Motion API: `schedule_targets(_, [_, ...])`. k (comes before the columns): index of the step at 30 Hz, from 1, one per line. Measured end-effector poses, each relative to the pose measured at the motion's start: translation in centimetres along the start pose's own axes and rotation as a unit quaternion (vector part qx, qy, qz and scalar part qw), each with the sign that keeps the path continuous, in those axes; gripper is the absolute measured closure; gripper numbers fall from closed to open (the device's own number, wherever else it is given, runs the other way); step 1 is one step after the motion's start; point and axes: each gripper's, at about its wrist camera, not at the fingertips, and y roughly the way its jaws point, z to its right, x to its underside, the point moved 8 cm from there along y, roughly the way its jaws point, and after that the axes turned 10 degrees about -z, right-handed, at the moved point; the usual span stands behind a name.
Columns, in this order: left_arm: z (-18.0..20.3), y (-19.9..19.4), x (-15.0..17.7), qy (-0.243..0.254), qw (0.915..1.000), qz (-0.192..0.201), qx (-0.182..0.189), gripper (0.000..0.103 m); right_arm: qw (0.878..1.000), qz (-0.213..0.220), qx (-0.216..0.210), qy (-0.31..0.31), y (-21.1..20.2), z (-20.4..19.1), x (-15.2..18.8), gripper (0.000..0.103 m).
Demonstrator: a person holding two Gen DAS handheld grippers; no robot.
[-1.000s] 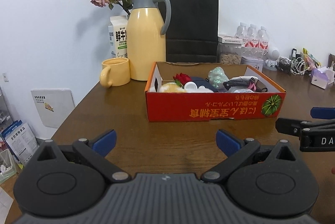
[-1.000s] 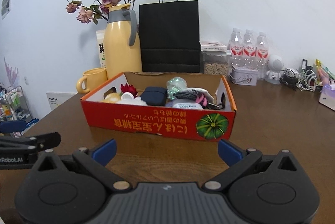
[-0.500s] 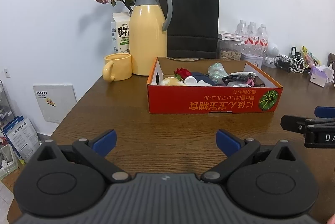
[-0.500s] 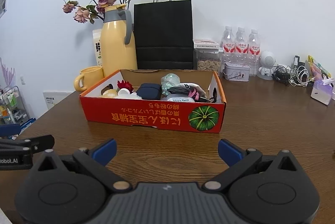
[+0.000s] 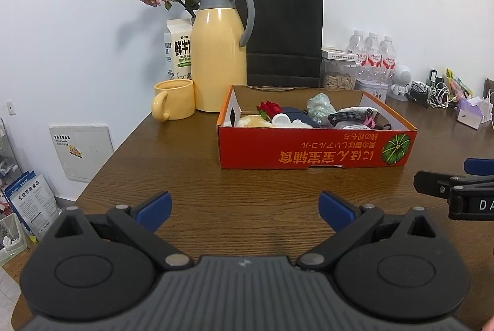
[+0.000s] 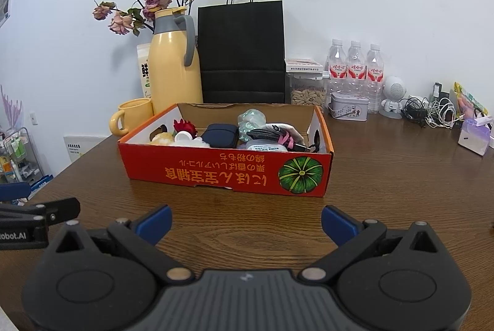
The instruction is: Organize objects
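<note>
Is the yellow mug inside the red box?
No, the yellow mug stands on the table outside the red box, beside the thermos.

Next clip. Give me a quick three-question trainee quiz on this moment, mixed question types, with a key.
1. True or false: the left gripper holds an item.
2. What stands directly behind the red box?
A. black paper bag
B. mug
C. water bottles
3. Fill in: the navy case lies ___ the box.

Key
1. False. Both it and the right gripper are open and empty over the table.
2. A
3. inside
</note>
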Motion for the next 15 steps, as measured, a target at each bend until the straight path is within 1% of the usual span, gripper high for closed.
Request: schedule_targets(15, [0.09, -0.11, -0.21, 0.001, 1.0000, 0.001, 0.001, 0.000, 1.000, 0.000, 0.000, 0.000, -0.03, 0.01, 0.01, 0.000])
